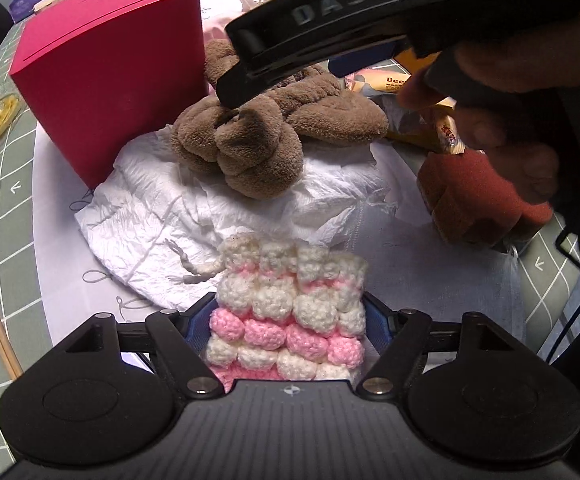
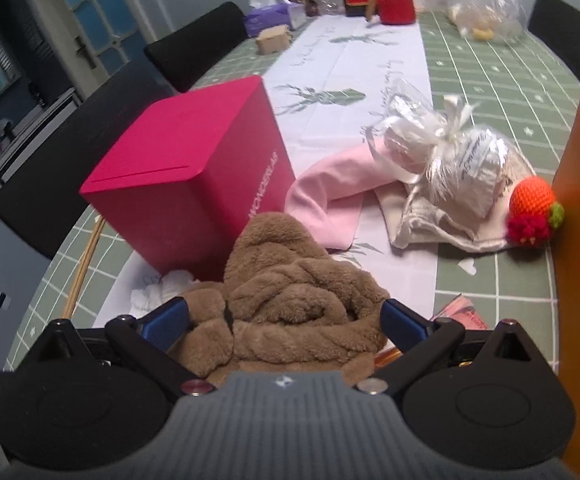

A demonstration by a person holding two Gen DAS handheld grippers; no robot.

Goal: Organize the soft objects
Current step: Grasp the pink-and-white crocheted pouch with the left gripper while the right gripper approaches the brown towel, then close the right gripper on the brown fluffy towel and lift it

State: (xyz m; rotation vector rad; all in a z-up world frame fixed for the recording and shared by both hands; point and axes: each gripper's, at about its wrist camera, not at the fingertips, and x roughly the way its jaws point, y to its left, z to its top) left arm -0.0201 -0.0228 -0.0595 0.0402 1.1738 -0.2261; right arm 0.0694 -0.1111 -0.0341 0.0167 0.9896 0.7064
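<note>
Tabletop (image 2: 490, 92); brown towel (image 2: 290, 300) perhaps half-hidden.

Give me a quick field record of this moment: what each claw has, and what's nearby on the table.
left claw: shut on the pink-and-white crochet piece
right claw: fingers either side of the brown plush towel, not clearly clamped
towel support: crumpled white paper
beside towel: magenta box, closed, upright
further back: pink cloth, white gift bag, orange crochet fruit
surface: green grid tablecloth
</note>
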